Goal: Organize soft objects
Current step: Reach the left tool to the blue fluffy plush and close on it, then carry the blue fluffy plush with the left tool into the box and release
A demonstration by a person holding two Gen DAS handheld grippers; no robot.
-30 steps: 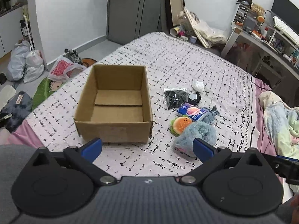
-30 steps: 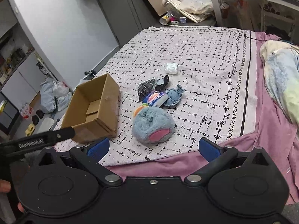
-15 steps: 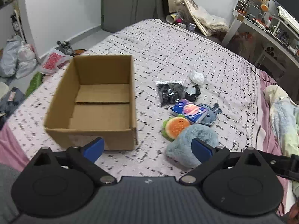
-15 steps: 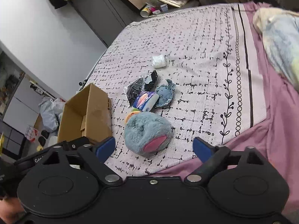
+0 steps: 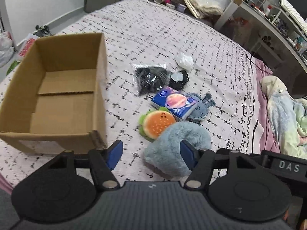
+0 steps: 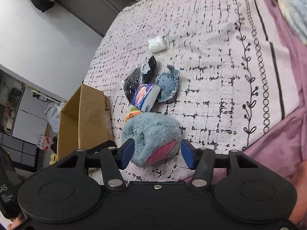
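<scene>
A cluttered desk (image 5: pixel 272 17) stands beside the bed (image 5: pixel 153 28). A crumpled blanket (image 5: pixel 284 115) lies at its edge; bags (image 5: pixel 4 48) sit on the floor.

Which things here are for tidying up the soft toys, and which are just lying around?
For the job: fluffy blue plush, burger plush, small blue plush, cardboard box.

Just lying about: desk, crumpled blanket, bags on the floor.

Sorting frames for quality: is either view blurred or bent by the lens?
Left wrist view: cardboard box edges slightly smeared, desk curved by the fisheye. Right wrist view: blanket blurred at the corner, bedspread lines bowed; plush toy fairly sharp.
</scene>
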